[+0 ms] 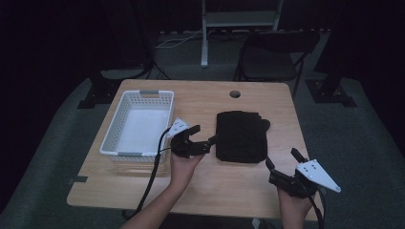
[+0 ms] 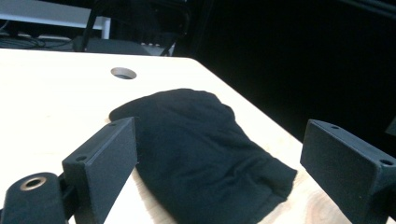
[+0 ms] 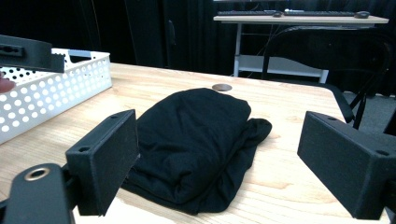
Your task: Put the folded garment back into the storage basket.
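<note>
The folded black cloth point(image 1: 241, 136) is lying mid-tabletop point(image 1: 200, 102), long axis apparently running away from the person, with the open, empty left claw point(image 1: 204, 135) sitting nearer its side edge than the open right claw point(image 1: 282, 160).

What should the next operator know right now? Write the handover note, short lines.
Left claw: open, at the left edge of the folded black cloth, nothing gripped.
Right claw: open, holding nothing, just off the cloth's near right corner.
Cloth: folded, flat on the wooden table, right of the white basket.
Basket: nothing inside.
Done: cloth looks folded.
Left, probably: grip the cloth and move it into the basket.
</note>
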A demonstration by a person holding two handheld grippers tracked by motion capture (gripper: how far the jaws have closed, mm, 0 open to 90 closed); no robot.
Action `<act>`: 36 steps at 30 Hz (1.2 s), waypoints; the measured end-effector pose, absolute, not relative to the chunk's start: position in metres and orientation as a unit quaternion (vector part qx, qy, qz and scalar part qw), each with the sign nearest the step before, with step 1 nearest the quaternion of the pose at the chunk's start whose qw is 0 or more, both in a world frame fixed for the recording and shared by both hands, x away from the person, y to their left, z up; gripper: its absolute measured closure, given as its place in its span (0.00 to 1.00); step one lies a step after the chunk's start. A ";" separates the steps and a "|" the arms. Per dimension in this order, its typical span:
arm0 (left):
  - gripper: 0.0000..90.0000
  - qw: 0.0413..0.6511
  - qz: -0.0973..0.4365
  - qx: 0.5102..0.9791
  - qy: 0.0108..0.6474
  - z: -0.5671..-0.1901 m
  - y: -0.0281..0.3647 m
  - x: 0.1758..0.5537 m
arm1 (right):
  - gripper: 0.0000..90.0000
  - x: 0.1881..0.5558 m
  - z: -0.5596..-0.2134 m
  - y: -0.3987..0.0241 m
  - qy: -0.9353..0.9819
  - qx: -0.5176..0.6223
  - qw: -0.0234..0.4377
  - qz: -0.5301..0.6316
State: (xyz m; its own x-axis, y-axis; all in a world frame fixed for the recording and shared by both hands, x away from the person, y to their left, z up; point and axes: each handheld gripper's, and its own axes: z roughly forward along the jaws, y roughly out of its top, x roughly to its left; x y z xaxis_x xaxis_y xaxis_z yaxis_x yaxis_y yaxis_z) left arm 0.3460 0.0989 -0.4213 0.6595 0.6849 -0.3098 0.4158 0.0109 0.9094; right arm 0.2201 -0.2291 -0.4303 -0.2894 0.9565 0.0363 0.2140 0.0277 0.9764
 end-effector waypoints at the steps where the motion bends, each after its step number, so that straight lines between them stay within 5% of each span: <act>1: 0.13 0.589 0.111 0.695 0.399 -0.422 0.098 0.348 | 0.13 0.220 -0.431 -0.229 0.619 0.473 0.362 0.512; 36: 0.13 0.556 0.076 0.692 0.454 -0.435 0.075 0.402 | 0.13 0.239 -0.434 -0.231 0.629 0.503 0.329 0.493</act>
State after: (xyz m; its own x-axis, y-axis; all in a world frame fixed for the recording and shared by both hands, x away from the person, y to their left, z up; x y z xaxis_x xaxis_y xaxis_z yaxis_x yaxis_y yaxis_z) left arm 0.4016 0.0754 -0.4349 0.5763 0.7129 -0.3995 0.5436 0.0306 0.8388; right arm 0.2390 -0.2314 -0.4343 -0.2776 0.9571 0.0831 0.3087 0.0069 0.9511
